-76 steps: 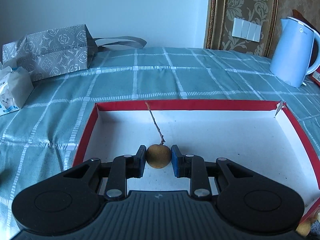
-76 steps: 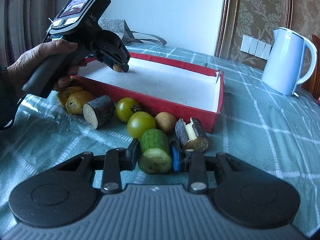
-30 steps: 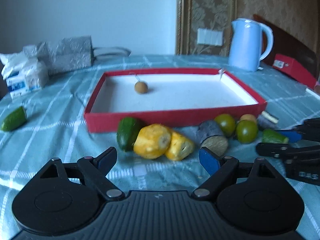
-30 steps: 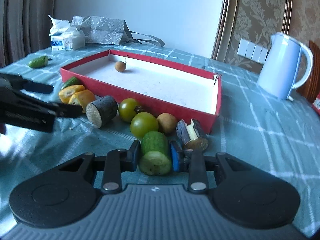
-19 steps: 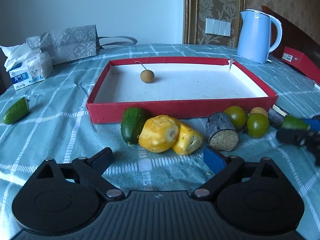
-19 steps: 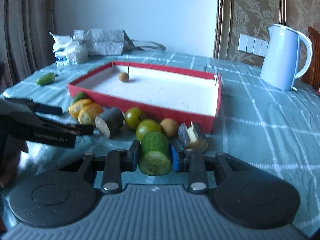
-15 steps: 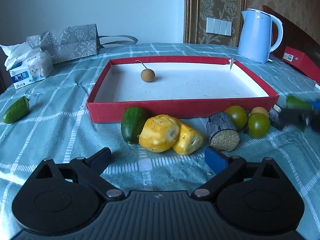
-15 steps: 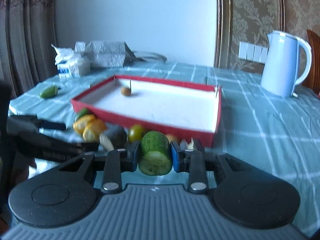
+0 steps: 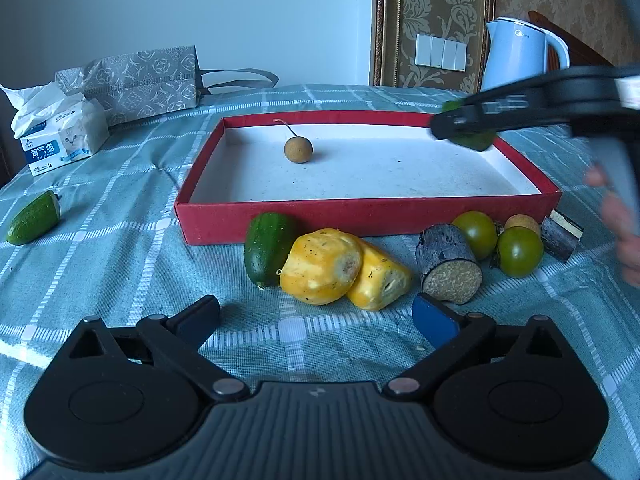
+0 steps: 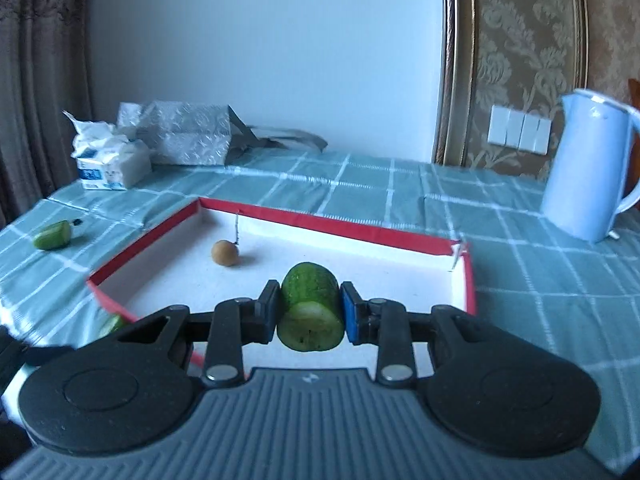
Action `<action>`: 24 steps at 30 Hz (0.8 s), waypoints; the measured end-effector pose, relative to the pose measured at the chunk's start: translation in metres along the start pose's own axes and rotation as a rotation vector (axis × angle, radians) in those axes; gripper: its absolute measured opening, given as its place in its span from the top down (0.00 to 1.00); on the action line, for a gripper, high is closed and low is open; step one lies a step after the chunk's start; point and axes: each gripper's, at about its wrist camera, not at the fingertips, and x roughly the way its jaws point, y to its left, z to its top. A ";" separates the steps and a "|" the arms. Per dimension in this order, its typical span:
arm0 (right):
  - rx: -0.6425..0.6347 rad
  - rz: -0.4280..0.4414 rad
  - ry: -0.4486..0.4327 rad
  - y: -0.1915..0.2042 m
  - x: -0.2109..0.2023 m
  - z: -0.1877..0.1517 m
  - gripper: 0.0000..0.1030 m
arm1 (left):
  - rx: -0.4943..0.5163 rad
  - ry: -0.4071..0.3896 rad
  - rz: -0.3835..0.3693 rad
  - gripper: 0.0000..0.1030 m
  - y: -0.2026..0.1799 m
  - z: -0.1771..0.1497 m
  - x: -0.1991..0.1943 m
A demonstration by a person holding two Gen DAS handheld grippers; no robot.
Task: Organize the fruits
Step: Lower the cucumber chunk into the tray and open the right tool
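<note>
Between the pads of the right gripper [image 10: 310,312] a cut cucumber piece [image 10: 310,306] is pinched, held above the near part of the red tray [image 10: 352,227], its pale cut face turned toward the camera. Farther in, a small brown longan [image 10: 225,253] with a stem is seen lying on the tray's white floor. Over the tablecloth [image 9: 120,264] the left gripper [image 9: 316,320] is held with its jaws spread wide and nothing between them. Just beyond it, outside the tray's near wall, a dark green cucumber piece [image 9: 266,248], two yellow corn pieces [image 9: 340,268], a dark cut root [image 9: 448,264] and two green tomatoes [image 9: 518,252] are laid.
</note>
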 end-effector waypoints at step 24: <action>0.007 -0.112 0.213 0.005 0.123 0.029 0.70 | -0.006 -0.001 -0.002 0.00 0.000 0.001 0.000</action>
